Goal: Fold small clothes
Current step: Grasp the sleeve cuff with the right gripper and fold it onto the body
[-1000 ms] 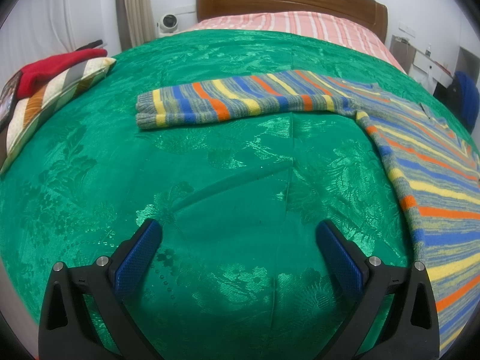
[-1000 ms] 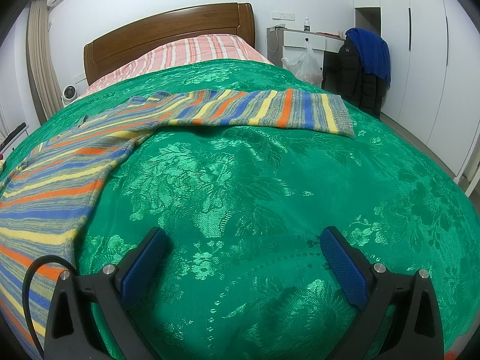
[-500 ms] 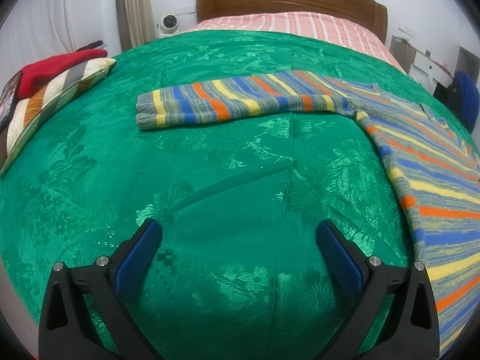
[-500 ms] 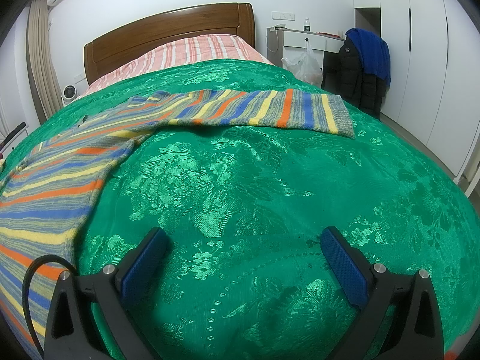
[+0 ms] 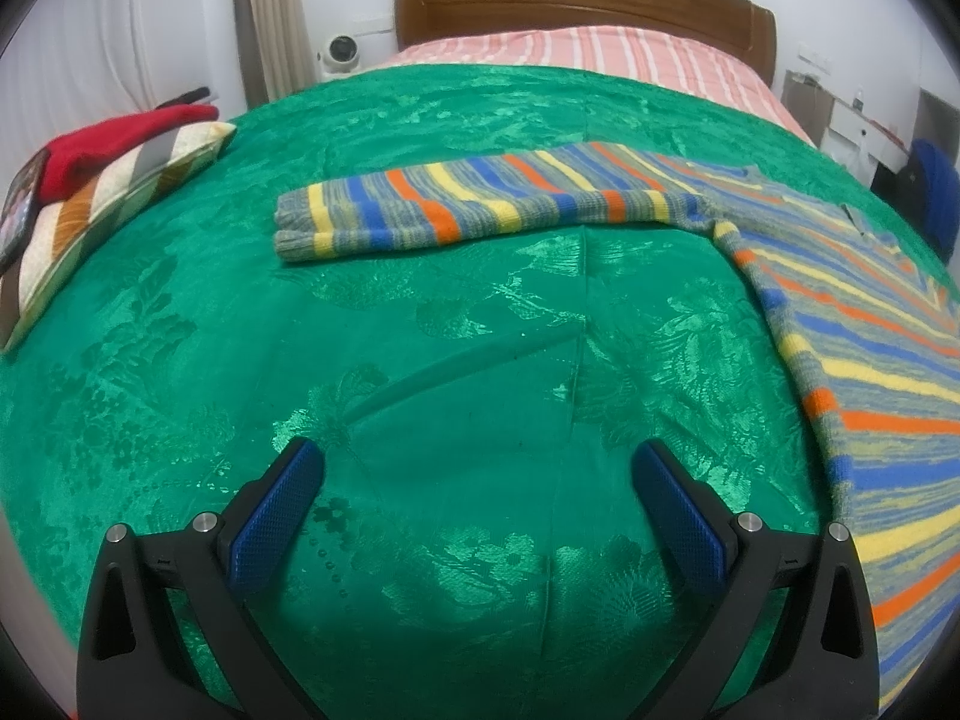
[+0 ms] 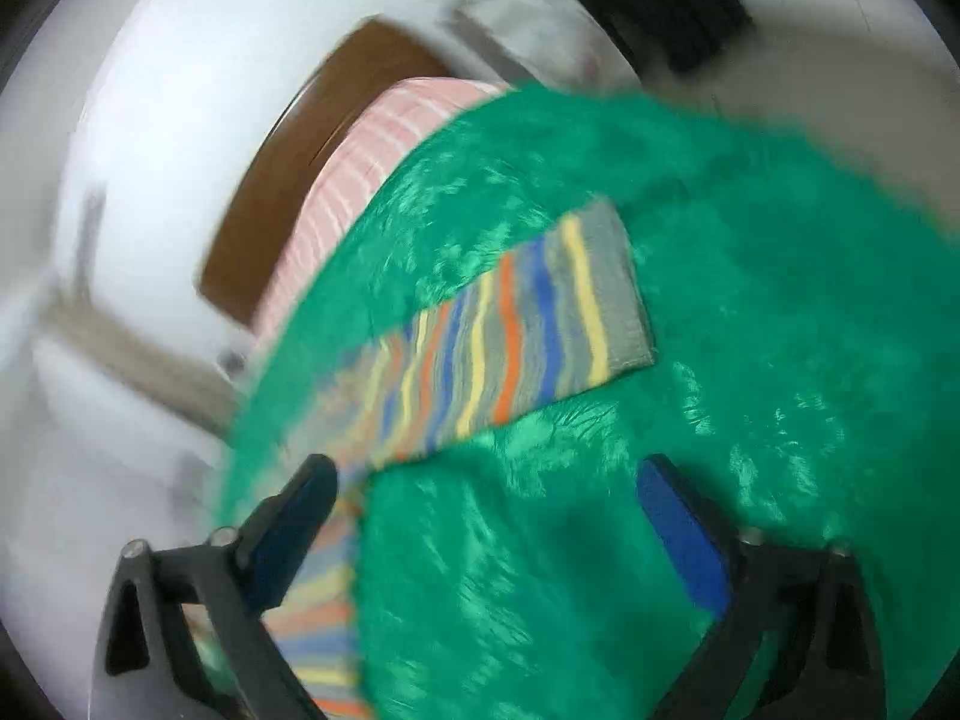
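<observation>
a striped sweater is lying flat on a green bed cover, sleeves spread wide. in the left view, one sleeve is stretching sideways across the bed, well ahead of the left hand-held gripper, which is hanging released over bare cover with nothing between its blue pads. in the blurred right view, the other sleeve is running diagonally up and away, its cuff ahead of the right hand-held gripper — jaws closing slightly but not yet gripping, only green cover between them. the right hand is looking nearer to its sleeve, with the sweater's side passing by its left finger. compared with a second ago, the right view has swung and rolled sharply — the left view is unchanged.
</observation>
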`<action>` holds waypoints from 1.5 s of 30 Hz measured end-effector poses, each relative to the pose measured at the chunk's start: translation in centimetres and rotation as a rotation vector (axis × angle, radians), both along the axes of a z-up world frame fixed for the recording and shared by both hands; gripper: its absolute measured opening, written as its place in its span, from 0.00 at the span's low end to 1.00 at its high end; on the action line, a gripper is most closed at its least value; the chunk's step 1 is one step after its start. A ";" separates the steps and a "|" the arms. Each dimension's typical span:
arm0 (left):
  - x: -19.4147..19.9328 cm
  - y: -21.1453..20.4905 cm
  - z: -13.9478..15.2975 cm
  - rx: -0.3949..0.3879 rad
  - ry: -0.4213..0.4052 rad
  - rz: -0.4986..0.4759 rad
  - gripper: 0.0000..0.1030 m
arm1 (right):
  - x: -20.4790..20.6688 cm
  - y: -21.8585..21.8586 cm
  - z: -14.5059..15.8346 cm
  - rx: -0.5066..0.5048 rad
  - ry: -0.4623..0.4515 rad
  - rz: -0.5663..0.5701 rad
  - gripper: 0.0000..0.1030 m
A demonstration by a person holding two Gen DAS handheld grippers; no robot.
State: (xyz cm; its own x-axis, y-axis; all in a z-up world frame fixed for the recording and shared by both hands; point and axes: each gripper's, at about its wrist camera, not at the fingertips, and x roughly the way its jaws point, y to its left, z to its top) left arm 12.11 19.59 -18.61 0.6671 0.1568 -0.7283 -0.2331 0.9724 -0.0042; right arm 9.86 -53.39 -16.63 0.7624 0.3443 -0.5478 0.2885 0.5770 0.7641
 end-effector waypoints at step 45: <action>-0.1 -0.2 -0.3 0.015 -0.018 0.006 1.00 | 22.0 34.3 7.9 -0.023 -0.168 0.675 0.60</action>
